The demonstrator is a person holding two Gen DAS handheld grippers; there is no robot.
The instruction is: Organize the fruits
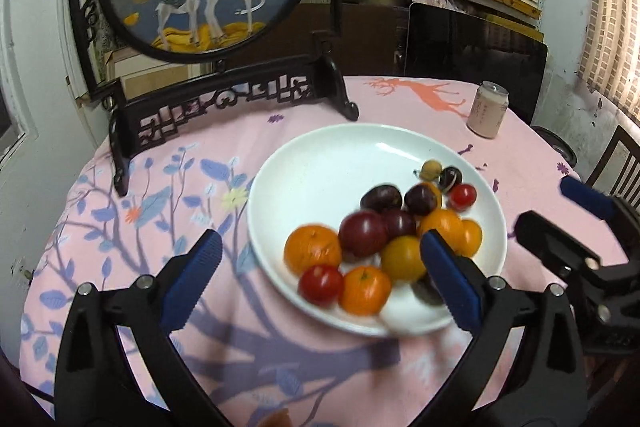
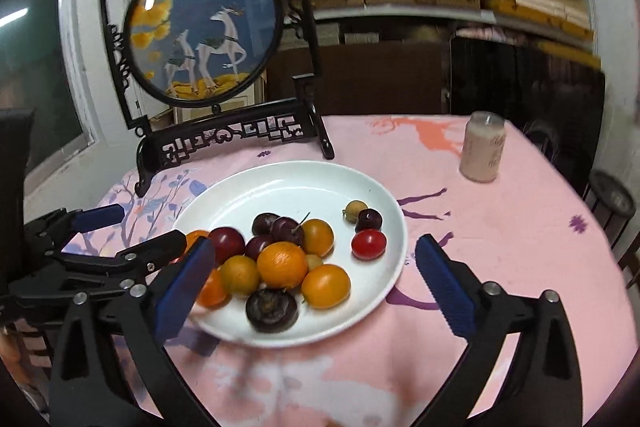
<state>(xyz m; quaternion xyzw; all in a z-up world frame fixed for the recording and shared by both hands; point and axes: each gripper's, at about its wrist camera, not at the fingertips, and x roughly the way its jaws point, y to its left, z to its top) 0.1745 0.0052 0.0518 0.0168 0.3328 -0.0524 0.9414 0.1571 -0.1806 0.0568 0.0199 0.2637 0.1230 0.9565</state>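
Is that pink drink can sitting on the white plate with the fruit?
No, the can stands on the tablecloth, apart from the white plate.

Both views are moderately lit indoors, with dark fisheye vignetting in the corners and straight shelves (image 2: 440, 11) bowed toward the edges. Motion blur softens the fruit (image 1: 360, 235) and the near plate (image 1: 320, 163) rim in the left view, and smears the shelves and can (image 2: 482, 147) in the right view. Soft shadows fall on the cloth (image 1: 248, 339) toward the camera, and small highlights glint on the plate and on the round picture's (image 2: 204, 27) glass.
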